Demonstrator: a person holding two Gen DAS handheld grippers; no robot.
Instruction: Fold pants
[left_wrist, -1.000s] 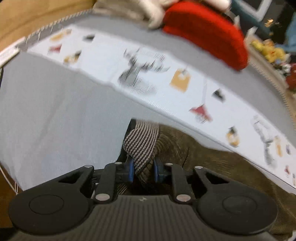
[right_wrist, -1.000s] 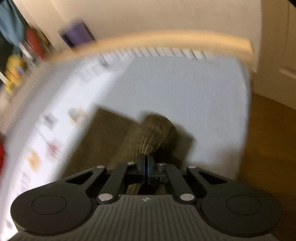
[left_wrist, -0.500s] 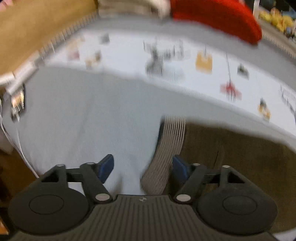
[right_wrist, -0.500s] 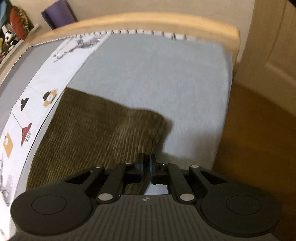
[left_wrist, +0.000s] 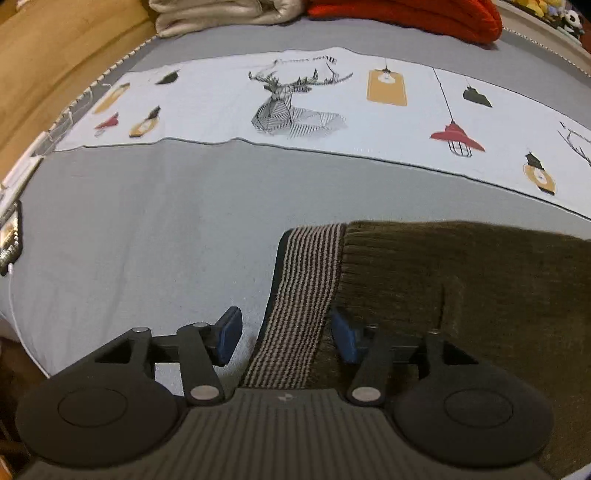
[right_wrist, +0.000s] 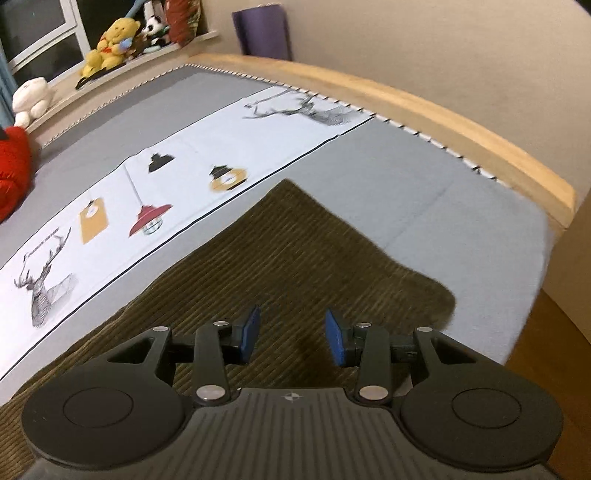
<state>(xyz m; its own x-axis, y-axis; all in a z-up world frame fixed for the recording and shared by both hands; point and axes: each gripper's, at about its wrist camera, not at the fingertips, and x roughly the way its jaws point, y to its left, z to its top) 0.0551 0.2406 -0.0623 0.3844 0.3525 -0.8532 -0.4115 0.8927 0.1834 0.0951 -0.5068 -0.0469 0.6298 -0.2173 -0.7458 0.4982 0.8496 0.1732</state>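
Olive-brown corduroy pants (left_wrist: 461, 288) lie flat on the grey bed sheet (left_wrist: 147, 240). Their striped waistband (left_wrist: 306, 288) runs up between the jaws of my left gripper (left_wrist: 286, 334). Those jaws are closing, but the blue pads (left_wrist: 229, 334) stand clear of the fabric on both sides. In the right wrist view the leg end of the pants (right_wrist: 295, 251) spreads flat under my right gripper (right_wrist: 291, 338). Its jaws are opening and hover over the cloth with nothing pinched between them.
A white printed strip (left_wrist: 295, 103) with a deer and lamps crosses the bed beyond the pants. A red cushion (left_wrist: 406, 14) and a beige folded blanket (left_wrist: 221, 14) lie at the far side. A wooden bed frame (right_wrist: 443, 122), plush toys (right_wrist: 110, 44) and bare floor (right_wrist: 561, 332) border the bed.
Both grippers were shut on the pants and have let go. The left one sank toward the bed, its jaws now astride the waistband. The lifted leg end now lies flat.
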